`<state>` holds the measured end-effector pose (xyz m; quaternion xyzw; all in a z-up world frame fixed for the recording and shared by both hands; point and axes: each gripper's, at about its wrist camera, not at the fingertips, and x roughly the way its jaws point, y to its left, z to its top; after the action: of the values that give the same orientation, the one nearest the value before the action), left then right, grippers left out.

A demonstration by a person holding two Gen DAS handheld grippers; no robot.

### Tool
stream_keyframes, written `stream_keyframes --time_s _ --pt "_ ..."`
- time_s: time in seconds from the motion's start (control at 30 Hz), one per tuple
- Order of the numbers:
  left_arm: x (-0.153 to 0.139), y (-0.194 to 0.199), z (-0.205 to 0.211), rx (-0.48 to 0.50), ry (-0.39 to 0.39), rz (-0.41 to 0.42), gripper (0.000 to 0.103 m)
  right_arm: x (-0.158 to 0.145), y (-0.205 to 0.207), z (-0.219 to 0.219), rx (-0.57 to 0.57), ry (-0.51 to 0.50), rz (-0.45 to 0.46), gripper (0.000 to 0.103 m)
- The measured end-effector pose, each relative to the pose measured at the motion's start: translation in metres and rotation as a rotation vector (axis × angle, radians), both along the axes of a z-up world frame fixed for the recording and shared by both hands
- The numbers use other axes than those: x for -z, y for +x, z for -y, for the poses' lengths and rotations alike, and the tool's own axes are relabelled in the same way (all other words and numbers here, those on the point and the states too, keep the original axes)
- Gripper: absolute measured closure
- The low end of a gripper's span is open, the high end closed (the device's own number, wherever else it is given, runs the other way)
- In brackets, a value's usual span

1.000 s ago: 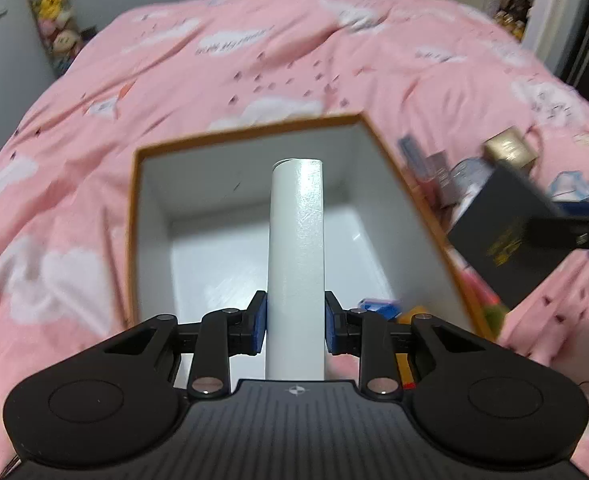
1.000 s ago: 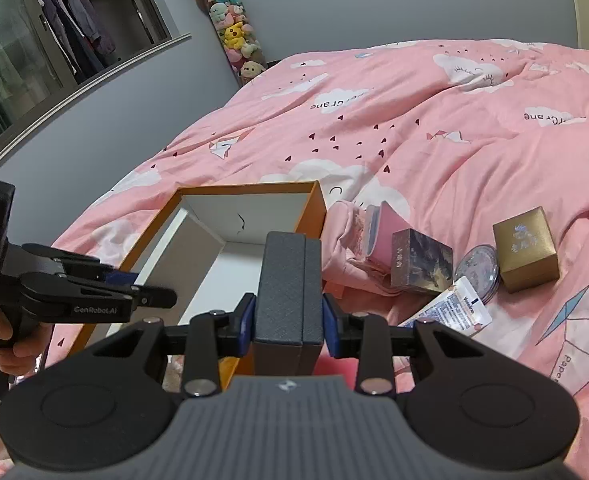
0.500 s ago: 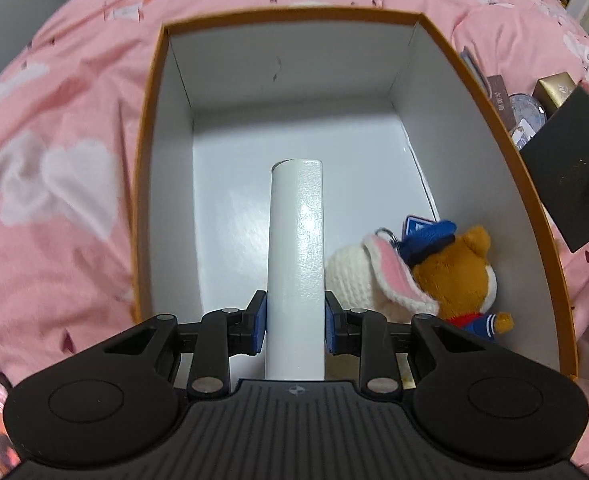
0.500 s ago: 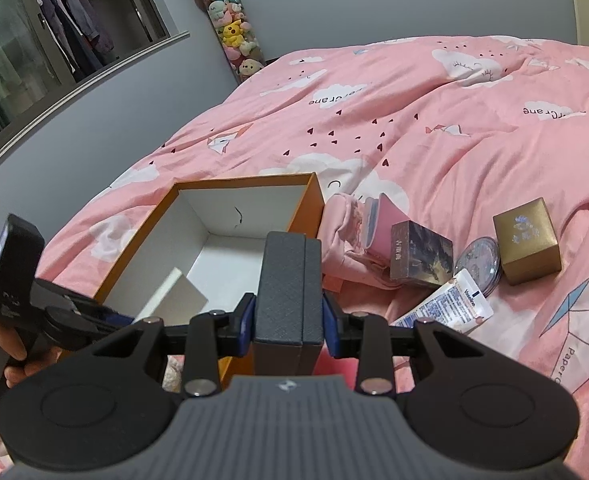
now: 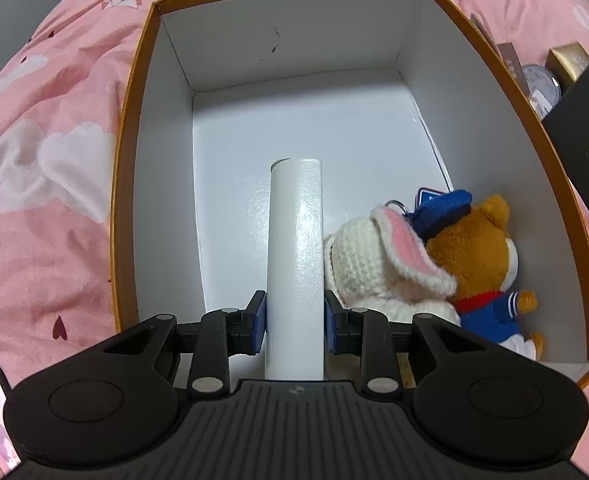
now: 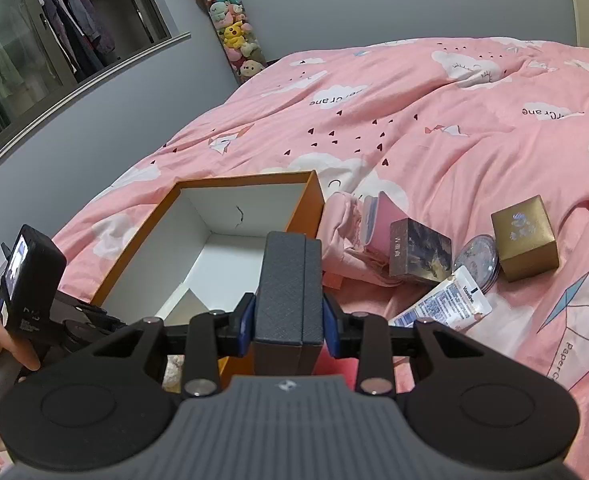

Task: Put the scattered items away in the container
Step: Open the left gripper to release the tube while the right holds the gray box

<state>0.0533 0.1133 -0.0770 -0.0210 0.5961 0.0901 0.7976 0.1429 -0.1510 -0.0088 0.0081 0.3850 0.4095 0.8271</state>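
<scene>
- Hovering now over the open orange box [image 5: 123,184] on the pink bedspread [image 5: 46,160]: left gripper [image 5: 294,322], pinching a white tube [image 5: 294,264] between its blue pads.
- Moved in one second from a low view across the near rim to a steep look down into the white interior, tube end pointing at the bare floor of the box.
- Lying already inside, against the right wall: a cream knitted rabbit [image 5: 378,264] and a brown bear in a blue sailor suit [image 5: 482,264], just beside the tube.
- Waiting near the right wall of the box, hardly shifted: right gripper [image 6: 288,322], clamped on a dark textured case [image 6: 288,292].
- Scattered outside on the bedspread: gold cube box [image 6: 524,236], dark patterned box [image 6: 418,252], round tin [image 6: 476,258], lotion tube [image 6: 442,300].
- Judged close to release: tube apparently above open floor, so spreading the left pads likely next, then the case.
</scene>
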Motion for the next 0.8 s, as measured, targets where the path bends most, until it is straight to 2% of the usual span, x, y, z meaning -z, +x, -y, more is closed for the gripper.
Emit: stream_keyframes --time_s 0.17,0.33,0.47,0.53,0.67,0.8 --pt "-0.012 -0.002 0.002 0.034 0.056 0.027 0.070 0.000 0.000 0.002 0.004 0.008 0.000 0.066" --pt "-0.013 0.000 0.006 0.070 0.108 0.017 0.071 0.000 -0.001 0.003 0.006 0.011 -0.001 0.066" --pt "-0.012 0.001 0.016 0.108 0.243 0.007 0.088 0.000 -0.001 0.007 0.013 0.018 -0.001 0.066" --pt "-0.013 0.001 0.017 0.126 0.299 0.008 0.088 0.000 0.000 0.008 0.015 0.019 0.000 0.066" --pt "-0.025 0.002 0.013 0.155 0.235 0.041 0.088 0.000 0.000 0.009 0.017 0.024 0.000 0.066" --pt "-0.032 0.017 0.014 0.208 0.236 0.060 0.088 0.000 -0.001 0.009 0.013 0.023 0.002 0.066"
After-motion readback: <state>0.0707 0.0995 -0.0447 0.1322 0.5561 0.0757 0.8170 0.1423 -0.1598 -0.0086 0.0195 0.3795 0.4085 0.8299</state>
